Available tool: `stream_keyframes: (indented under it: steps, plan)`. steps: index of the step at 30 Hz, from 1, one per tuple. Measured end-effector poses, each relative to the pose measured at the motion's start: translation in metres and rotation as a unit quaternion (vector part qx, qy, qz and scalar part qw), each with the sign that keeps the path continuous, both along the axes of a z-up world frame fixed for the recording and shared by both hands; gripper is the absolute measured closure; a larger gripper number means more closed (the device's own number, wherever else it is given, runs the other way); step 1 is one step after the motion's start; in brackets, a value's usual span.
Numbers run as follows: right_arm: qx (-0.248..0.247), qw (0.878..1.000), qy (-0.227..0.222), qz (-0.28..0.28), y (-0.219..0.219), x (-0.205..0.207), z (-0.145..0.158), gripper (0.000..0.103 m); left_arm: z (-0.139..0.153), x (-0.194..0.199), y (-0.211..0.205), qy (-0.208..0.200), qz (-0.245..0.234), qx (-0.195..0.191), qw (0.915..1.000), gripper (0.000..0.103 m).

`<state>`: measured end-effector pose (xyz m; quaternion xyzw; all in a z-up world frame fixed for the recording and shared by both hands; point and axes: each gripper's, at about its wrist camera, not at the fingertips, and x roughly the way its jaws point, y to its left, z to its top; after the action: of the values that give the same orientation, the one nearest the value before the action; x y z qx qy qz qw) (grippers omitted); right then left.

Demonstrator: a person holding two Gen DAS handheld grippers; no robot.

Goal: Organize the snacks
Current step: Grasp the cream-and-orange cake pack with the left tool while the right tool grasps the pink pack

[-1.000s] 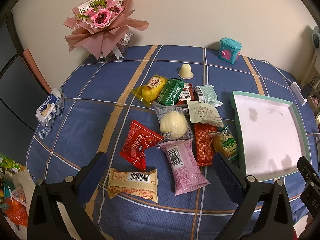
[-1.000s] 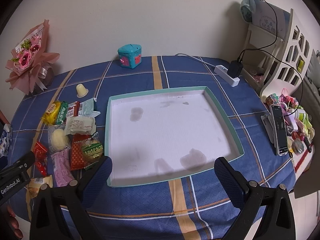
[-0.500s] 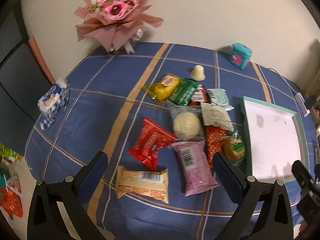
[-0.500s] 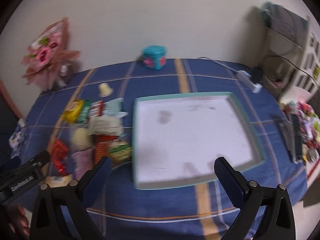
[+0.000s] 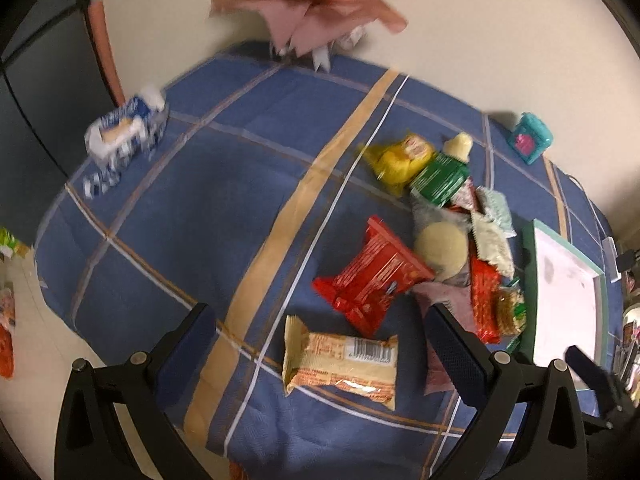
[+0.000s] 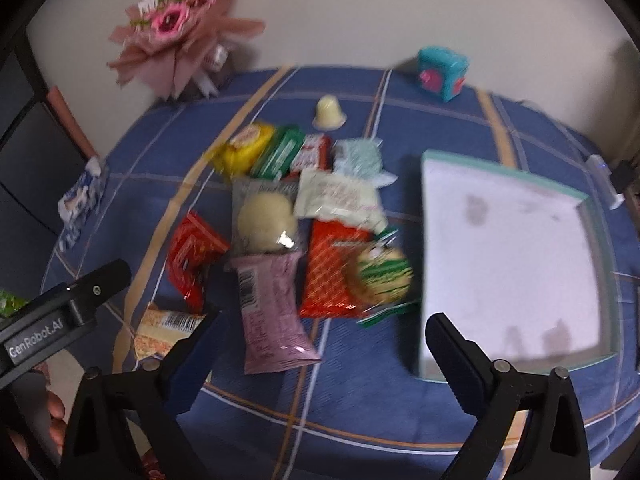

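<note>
Several wrapped snacks lie in a pile on the blue plaid tablecloth. A beige bar [image 5: 340, 362] lies between the fingers of my left gripper [image 5: 320, 344], which is open and above it. A red packet [image 5: 370, 276] lies just beyond. My right gripper [image 6: 320, 356] is open above the pink packet [image 6: 270, 312] and an orange-red packet [image 6: 330, 276] with a green-striped round snack [image 6: 382, 274]. The teal-rimmed white tray [image 6: 424, 264] sits empty to the right of the pile; it also shows in the left wrist view [image 5: 530, 280].
A pink flower bouquet [image 6: 180, 28] stands at the back left by the wall. A teal box [image 6: 442, 72] sits at the back. A blue-white tissue pack [image 5: 124, 130] lies near the left table edge. A white power strip [image 6: 604, 180] lies beyond the tray.
Both grippers have swung left: the left one now sits over the beige bar with the tray at its far right; the right one has shifted from the tray to the snack pile.
</note>
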<state>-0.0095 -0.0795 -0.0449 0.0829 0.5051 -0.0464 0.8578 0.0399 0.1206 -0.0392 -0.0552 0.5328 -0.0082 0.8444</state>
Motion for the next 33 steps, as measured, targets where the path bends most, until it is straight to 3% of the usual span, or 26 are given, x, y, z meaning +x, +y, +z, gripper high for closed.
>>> stream_keyframes:
  steps: [8,17,24,28,30,31,33]
  plan:
    - [0.013,0.998,0.059,0.024,0.012,0.019,-0.037,0.012,-0.039,0.01,-0.011,0.073,-0.013,-0.007,0.9972,0.0]
    - [0.013,0.995,0.081,0.053,0.028,0.03,-0.058,0.023,-0.073,0.018,-0.02,0.134,-0.013,-0.009,0.9908,0.0]
    - [0.005,0.993,0.104,0.055,0.036,0.037,-0.081,0.033,-0.091,0.018,-0.026,0.151,-0.019,-0.002,0.9883,0.0]
    - [-0.005,0.993,0.105,0.058,0.043,0.041,-0.088,0.034,-0.103,0.017,-0.023,0.157,-0.014,-0.005,0.9875,0.0]
    - [-0.005,0.993,0.103,0.059,0.047,0.046,-0.092,0.039,-0.105,0.015,-0.022,0.156,-0.013,-0.008,0.9876,0.004]
    - [-0.01,0.993,0.103,0.058,0.048,0.046,-0.093,0.04,-0.103,0.014,-0.021,0.156,-0.014,-0.011,0.9877,0.012]
    - [-0.009,0.993,0.101,0.059,0.052,0.048,-0.095,0.046,-0.104,0.013,-0.022,0.154,-0.013,-0.013,0.988,0.013]
